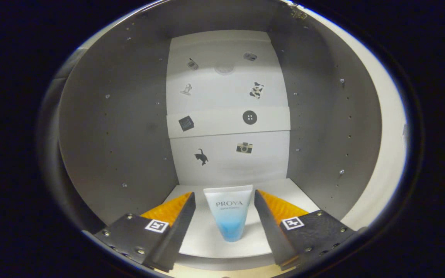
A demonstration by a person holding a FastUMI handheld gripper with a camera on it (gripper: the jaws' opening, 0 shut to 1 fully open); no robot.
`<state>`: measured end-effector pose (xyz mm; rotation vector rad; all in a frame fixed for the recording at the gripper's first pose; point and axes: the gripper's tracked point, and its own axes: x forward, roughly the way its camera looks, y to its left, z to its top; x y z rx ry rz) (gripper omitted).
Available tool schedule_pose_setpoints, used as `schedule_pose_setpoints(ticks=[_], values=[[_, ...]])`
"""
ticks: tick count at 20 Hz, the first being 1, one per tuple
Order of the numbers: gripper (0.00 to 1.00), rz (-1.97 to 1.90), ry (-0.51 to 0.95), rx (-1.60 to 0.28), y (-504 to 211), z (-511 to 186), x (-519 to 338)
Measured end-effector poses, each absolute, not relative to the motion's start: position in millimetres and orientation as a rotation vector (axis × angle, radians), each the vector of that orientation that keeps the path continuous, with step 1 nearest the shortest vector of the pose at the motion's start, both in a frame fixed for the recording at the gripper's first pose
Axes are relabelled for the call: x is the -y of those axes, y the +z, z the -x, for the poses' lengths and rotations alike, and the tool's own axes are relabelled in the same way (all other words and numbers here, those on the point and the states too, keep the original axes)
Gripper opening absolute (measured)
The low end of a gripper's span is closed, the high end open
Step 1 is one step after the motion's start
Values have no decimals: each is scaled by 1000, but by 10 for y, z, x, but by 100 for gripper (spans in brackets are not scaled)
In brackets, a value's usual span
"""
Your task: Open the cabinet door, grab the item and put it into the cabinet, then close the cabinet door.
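The gripper (225, 210) reaches into the open cabinet (114, 127), its fingers spread wide. Between them stands the tube (229, 216), upright on its narrow end, white at the wide top and blue lower down. There is a clear gap on each side of the tube, so neither finger touches it. The tube rests on the cabinet floor (203, 239), a pale board, about midway between the two side walls.

The left wall and the right wall (323, 116) are grey, each dotted with small holes and screws. The back panel (226, 100) is white and carries small stickers: a black cat (201, 156) and a camera (244, 147) low down, a round button (250, 117) and a dark square (186, 123) on a lighter band across the middle, and a few more above that are too small and blurred to name with confidence; one of them may be a spotted animal (257, 90). A faint round mark (225, 69) sits near the top of the panel.

To the right of the right wall, the cabinet's pale front edge (388, 127) curves round, with a metal hinge (298, 12) at its top.
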<state>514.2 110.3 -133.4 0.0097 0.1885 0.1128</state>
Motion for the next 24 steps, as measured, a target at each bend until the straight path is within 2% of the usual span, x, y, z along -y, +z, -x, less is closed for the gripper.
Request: schedule_pose_setpoints(ticks=[2, 7, 12, 19, 24], values=[[100, 3, 107, -165, -1222, -4937, -1094], [100, 15, 74, -113, -911, -4034, -994], [100, 7, 34, -89, -644, -2777, -676], [100, 4, -136, -49, -308, -1340, 306], [100, -7, -260, -55, -270, -858, 1296]])
